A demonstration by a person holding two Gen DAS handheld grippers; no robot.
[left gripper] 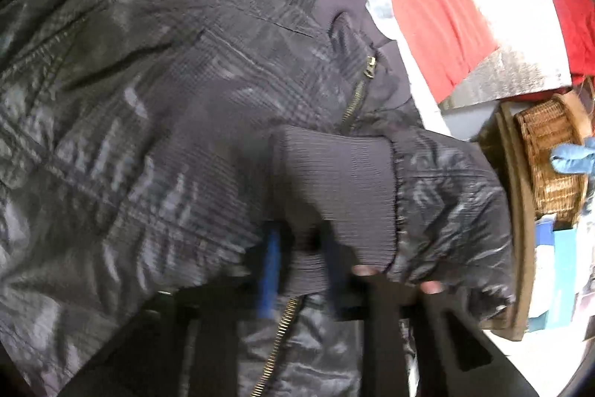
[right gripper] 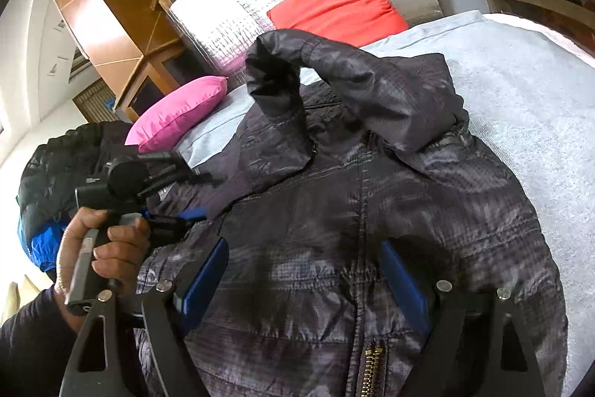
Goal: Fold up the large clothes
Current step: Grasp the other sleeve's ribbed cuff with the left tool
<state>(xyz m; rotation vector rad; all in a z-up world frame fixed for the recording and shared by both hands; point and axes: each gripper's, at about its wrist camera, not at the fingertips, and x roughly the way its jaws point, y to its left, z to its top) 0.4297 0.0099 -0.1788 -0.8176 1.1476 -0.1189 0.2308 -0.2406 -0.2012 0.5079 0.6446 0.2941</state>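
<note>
Spread over the grey blanket [right gripper: 520, 92], your dark jacket [right gripper: 334, 211] is lying flat. Your left tongs [left gripper: 301, 270] are pinching its ribbed cuff [left gripper: 334, 181], while your right tongs [right gripper: 305, 278] are sitting wide apart over the jacket.

Your jacket [right gripper: 334, 211] is dark grey plaid with a brass zipper [right gripper: 370, 367]; pink pillow [right gripper: 178, 110], red cushion [right gripper: 334, 2], pale blue bedcover [right gripper: 520, 80].

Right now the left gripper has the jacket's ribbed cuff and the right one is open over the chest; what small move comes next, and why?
Probably carry the ribbed cuff across the jacket toward its zipper and lay the sleeve flat. The left gripper is shut on the cuff, lifted and bunched, while the right gripper hangs open over the chest, ready to pin it down.
</note>
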